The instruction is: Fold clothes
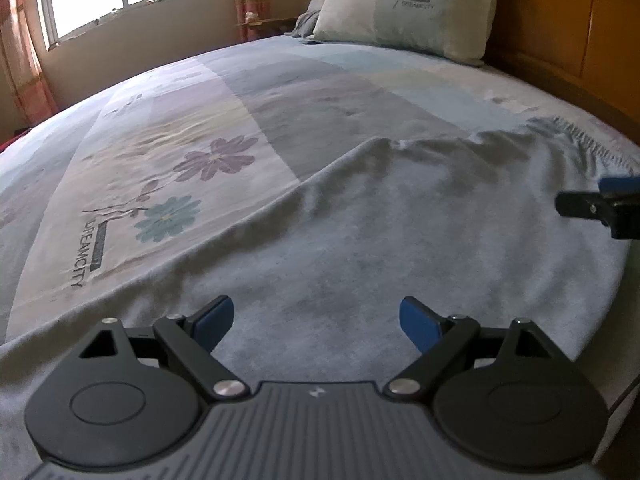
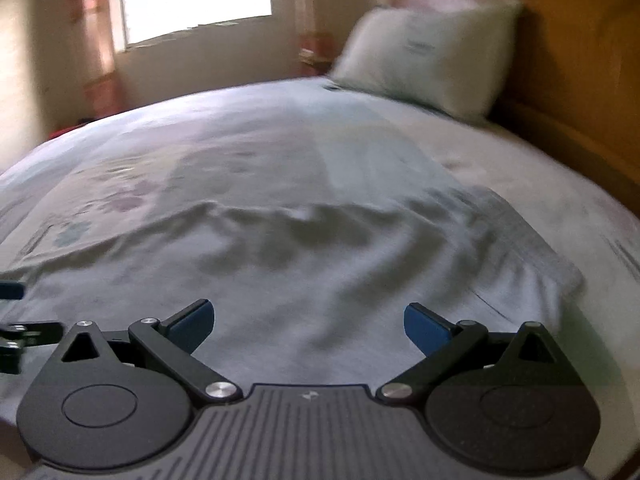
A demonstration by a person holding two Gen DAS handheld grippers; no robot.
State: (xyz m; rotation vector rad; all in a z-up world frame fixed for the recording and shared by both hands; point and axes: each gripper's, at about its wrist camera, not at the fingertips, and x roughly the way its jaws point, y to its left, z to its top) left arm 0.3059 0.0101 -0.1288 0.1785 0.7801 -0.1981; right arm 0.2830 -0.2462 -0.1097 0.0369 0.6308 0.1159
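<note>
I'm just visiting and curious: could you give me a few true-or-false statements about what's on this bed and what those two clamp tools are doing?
1. A grey garment lies spread on the bed. True.
2. The left gripper is clamped on the cloth. False: its jaws stand wide apart, holding nothing.
3. A pillow sits by the wooden headboard. True.
4. The right gripper holds the pillow. False: its jaws are open and empty, over the garment.
</note>
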